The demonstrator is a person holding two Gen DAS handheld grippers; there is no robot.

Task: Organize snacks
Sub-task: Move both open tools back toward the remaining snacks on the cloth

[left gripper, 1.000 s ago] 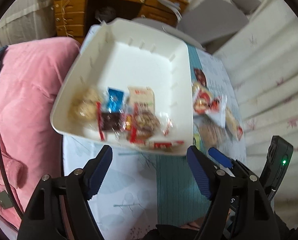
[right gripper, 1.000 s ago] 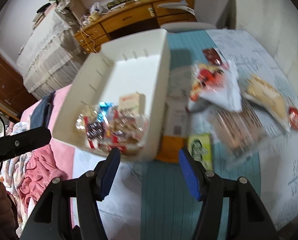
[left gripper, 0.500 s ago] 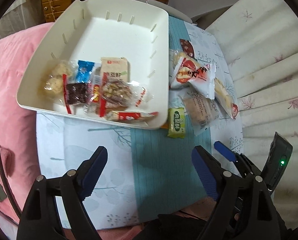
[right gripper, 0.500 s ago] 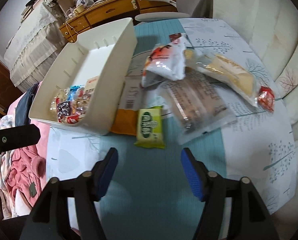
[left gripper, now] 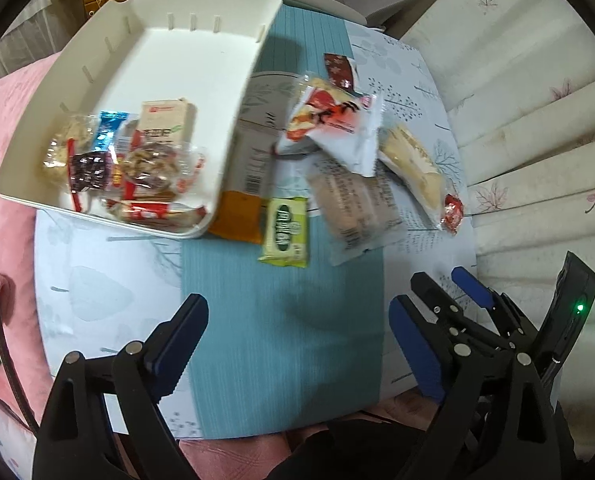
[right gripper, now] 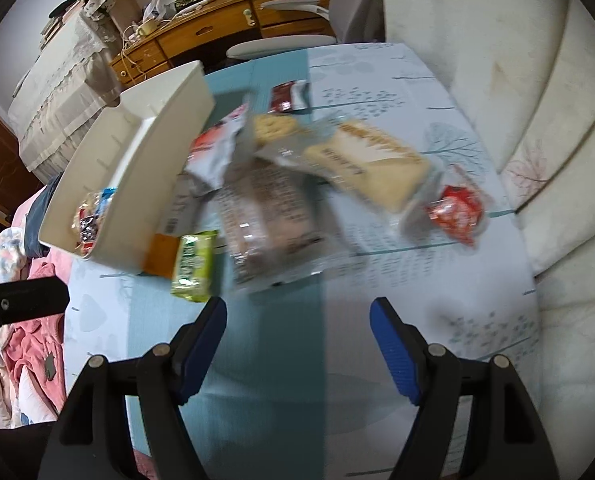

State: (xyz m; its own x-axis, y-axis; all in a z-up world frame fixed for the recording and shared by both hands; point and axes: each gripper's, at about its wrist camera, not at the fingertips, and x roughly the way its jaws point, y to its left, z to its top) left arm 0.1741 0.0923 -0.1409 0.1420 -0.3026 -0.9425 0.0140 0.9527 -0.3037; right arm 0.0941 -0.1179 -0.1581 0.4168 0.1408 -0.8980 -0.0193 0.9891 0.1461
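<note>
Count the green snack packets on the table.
1: the green packet lies on the teal runner, beside the orange-ended box at the white tray's corner. Others may hide under the pile.

White tray (left gripper: 137,40), green packet (left gripper: 285,232), teal-striped tablecloth (left gripper: 281,320), blue-padded black tools.

A wooden desk (right gripper: 225,28) with drawers stands at the back of the room, its top cluttered. A grey chair (right gripper: 281,42) sits in front of it, a cloth-draped piece of furniture (right gripper: 61,92), perhaps a bed, to its left. A cream padded sofa back (right gripper: 537,128) rises to the desk's right.
</note>
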